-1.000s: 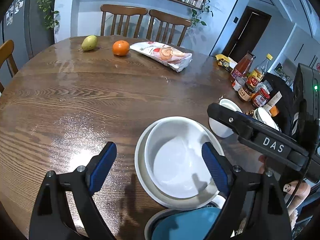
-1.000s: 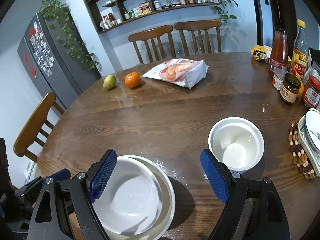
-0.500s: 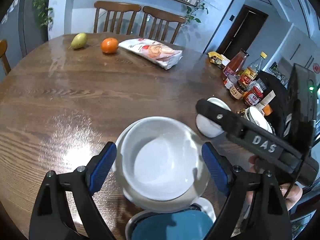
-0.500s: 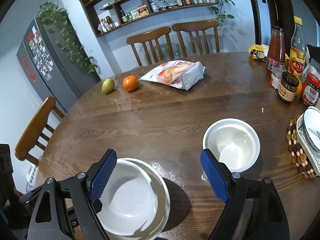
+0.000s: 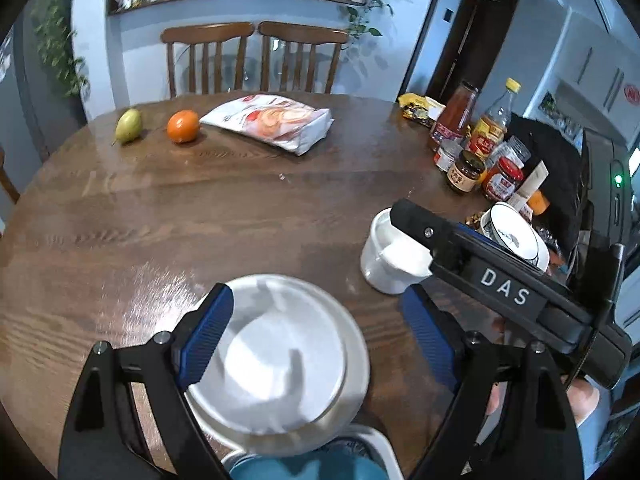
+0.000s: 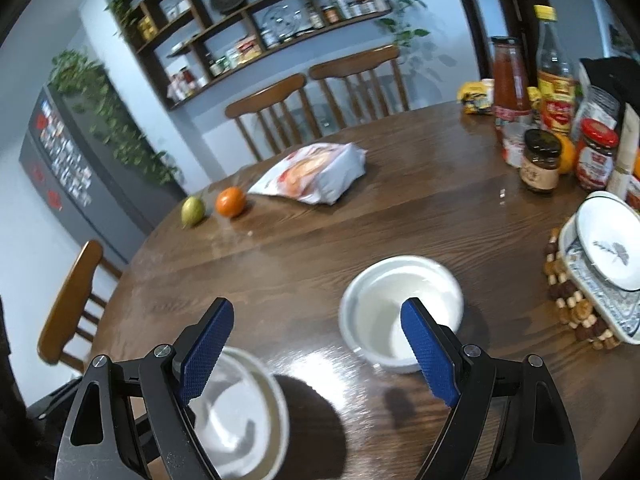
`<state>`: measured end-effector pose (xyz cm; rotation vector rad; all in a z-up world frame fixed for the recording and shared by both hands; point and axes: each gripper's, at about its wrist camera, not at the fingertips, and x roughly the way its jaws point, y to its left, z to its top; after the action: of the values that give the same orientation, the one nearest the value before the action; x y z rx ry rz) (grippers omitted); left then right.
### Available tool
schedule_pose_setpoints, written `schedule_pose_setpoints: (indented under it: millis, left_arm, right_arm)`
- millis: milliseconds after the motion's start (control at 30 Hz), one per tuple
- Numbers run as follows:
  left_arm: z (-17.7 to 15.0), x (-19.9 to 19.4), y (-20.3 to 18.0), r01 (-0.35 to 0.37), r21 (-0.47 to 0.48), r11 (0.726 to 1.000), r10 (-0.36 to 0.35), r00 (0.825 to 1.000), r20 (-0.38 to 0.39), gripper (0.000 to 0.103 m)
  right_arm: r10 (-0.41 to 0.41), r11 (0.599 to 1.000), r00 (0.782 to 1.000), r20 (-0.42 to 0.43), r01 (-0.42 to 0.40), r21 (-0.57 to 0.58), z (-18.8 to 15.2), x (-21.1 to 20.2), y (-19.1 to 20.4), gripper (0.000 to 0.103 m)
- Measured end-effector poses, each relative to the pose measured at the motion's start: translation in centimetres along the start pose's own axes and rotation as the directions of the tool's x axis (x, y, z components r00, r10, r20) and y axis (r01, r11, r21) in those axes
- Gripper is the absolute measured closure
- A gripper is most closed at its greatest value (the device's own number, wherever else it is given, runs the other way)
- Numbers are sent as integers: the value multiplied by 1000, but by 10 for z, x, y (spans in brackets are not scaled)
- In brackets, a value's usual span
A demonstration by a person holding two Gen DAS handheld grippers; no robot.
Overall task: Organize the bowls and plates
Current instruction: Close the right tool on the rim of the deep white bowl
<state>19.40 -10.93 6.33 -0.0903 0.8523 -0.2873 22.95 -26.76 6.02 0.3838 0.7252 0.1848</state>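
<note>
A: What lies on the round wooden table (image 5: 168,216), biggest first?

B: A white plate (image 5: 352,376) at the near edge with a large white bowl (image 5: 276,360) nested in it. The left gripper (image 5: 320,340) hangs over them, fingers spread wide and holding nothing; its left pad (image 5: 204,336) overlaps the bowl's left rim, its right pad (image 5: 428,340) stands clear of the plate's right edge.

A: And the right gripper (image 6: 318,356)?

B: Also released and empty. The small white bowl (image 6: 400,312) sits on the wood just ahead, its near-right rim behind the right pad (image 6: 428,356); the left pad (image 6: 206,344) is well apart from it (blurred, so I cannot tell whether anything touches).

A: Anything smaller?

B: A patterned dish (image 6: 612,246) tilted on a stack at the right, then an orange (image 6: 231,201) beside a pear (image 6: 193,210) far across
</note>
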Motion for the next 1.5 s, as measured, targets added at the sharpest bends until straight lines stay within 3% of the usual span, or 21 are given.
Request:
schedule_pose_setpoints:
  millis: [367, 533, 633, 700, 1067, 1267, 1333, 1500]
  left_arm:
    - [17, 44, -42, 33, 93, 995, -25, 996, -90, 17]
    - [23, 78, -47, 46, 85, 995, -32, 987, -159, 17]
    - [24, 90, -47, 94, 59, 994, -81, 978, -191, 17]
    - [24, 94, -49, 132, 43, 990, -121, 973, -196, 17]
    - [26, 113, -60, 170, 62, 984, -152, 963, -222, 19]
    - [26, 121, -56, 206, 41, 978, -189, 949, -253, 22]
    - [26, 119, -58, 205, 53, 977, -186, 951, -246, 24]
    - [25, 117, -60, 218, 65, 974, -196, 949, -247, 32]
  right_arm:
    - [-60, 992, 998, -14, 61, 113, 11, 12, -52, 17]
    - [6, 984, 998, -70, 7, 179, 11, 35, -70, 17]
    - [12, 981, 997, -75, 2, 192, 11, 39, -74, 17]
    - [32, 982, 998, -54, -22, 186, 12, 38, -74, 17]
    - [115, 964, 992, -52, -98, 248, 12, 50, -87, 17]
    - [128, 960, 988, -84, -102, 261, 10, 60, -86, 24]
    - [125, 962, 988, -91, -98, 254, 9, 62, -86, 36]
    - [120, 961, 987, -105, -89, 260, 8, 64, -88, 45]
